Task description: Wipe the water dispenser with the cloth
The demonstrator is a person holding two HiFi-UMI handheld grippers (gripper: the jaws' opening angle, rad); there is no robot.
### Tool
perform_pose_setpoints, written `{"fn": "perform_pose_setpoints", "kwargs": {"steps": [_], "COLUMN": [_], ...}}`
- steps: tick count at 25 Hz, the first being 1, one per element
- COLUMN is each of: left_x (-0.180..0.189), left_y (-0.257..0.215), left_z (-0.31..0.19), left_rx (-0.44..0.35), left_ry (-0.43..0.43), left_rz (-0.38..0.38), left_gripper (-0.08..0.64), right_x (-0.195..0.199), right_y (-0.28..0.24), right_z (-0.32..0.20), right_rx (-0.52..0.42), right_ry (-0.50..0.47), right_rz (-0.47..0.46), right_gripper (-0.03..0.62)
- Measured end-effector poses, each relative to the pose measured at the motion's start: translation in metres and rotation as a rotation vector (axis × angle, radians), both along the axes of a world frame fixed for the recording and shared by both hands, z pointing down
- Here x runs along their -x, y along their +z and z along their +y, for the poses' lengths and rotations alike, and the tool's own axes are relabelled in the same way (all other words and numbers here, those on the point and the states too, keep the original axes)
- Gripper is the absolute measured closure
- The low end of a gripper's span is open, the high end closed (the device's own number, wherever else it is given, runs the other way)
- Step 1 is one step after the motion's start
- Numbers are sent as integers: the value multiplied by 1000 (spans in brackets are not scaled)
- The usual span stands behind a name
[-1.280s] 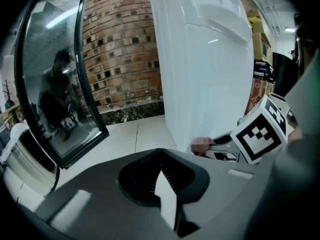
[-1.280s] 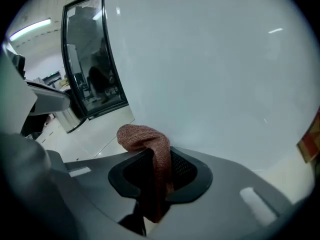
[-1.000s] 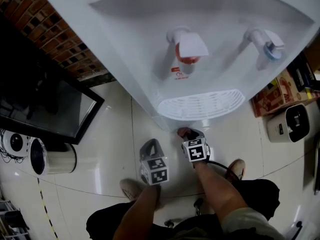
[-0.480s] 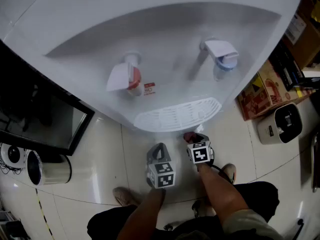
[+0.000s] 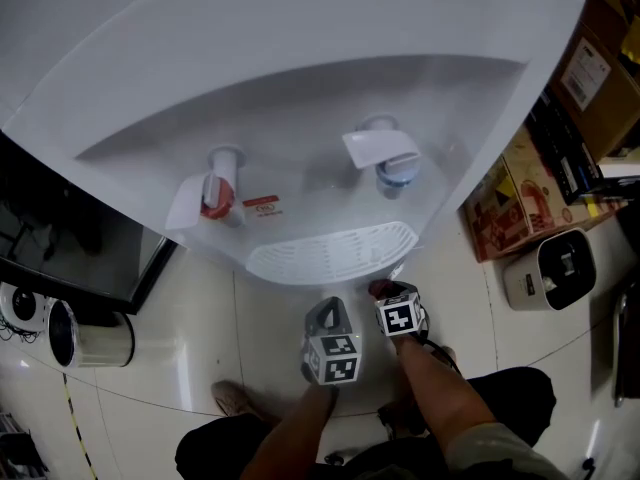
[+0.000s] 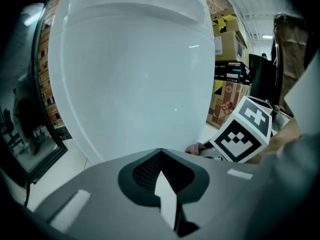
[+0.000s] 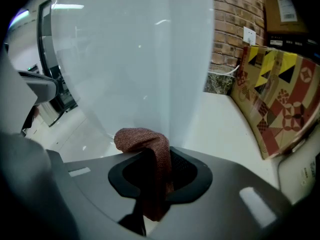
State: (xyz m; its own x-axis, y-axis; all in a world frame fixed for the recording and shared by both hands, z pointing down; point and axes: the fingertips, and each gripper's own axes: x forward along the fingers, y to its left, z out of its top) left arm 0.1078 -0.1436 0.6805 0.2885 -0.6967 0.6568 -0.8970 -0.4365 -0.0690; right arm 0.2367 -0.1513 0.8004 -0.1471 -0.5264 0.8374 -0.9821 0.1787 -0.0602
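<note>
The cloth is a small reddish-brown knitted rag. It looks soft, light and limp, so it should fold to any curve but give no push of its own; the pressure has to come from the tongs behind it. The right tongs are closed on it. One fold is pinched between the jaws, a rounded wad bulges out past the tips, and a tail hangs down between the jaws toward the camera. That wad is the wiping face. A grip near the middle, as here, seems sound, since a loose corner would only flap.

The water dispenser is a big, smooth, rigid white body that is probably slick, so the cloth ought to slide easily. The thin levers of the red tap and blue tap look like the parts to treat gently.

In the head view the cloth sits just below the right end of the drip tray, close against the dispenser's lower front. Whether it actually touches, I cannot tell.

Both forearms reach forward from the near edge, angled down over the floor. The left tongs are just beside the right ones, on their left. Their jaws meet at the tips with nothing between them, and they aim at the dispenser's front.
</note>
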Motion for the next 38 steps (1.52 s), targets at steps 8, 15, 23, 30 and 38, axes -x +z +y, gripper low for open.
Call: {"fn": "perform_pose_setpoints", "kwargs": {"steps": [8, 15, 23, 30, 38], "left_x": [-19, -2, 17, 24, 9], "left_y": [13, -19, -48, -125, -247], "left_z": [17, 16, 33, 43, 55], "left_rx": [22, -25, -83, -194, -384], "left_ry": [42, -32, -133, -142, -124], "left_rz": [-16, 26, 59, 40, 53], "left_gripper": [560, 560, 560, 560, 560], "right_x": [-39, -46, -47, -45, -24], "right_y": [9, -11, -68, -164, -310], "right_z": [-3, 7, -1, -3, 13], "right_rx": [13, -17, -193, -346, -559], "right_ry": [132, 125, 35, -37, -136], "right_rz": [-22, 12, -19, -92, -239], "right_gripper": [497, 497, 497, 497, 499]}}
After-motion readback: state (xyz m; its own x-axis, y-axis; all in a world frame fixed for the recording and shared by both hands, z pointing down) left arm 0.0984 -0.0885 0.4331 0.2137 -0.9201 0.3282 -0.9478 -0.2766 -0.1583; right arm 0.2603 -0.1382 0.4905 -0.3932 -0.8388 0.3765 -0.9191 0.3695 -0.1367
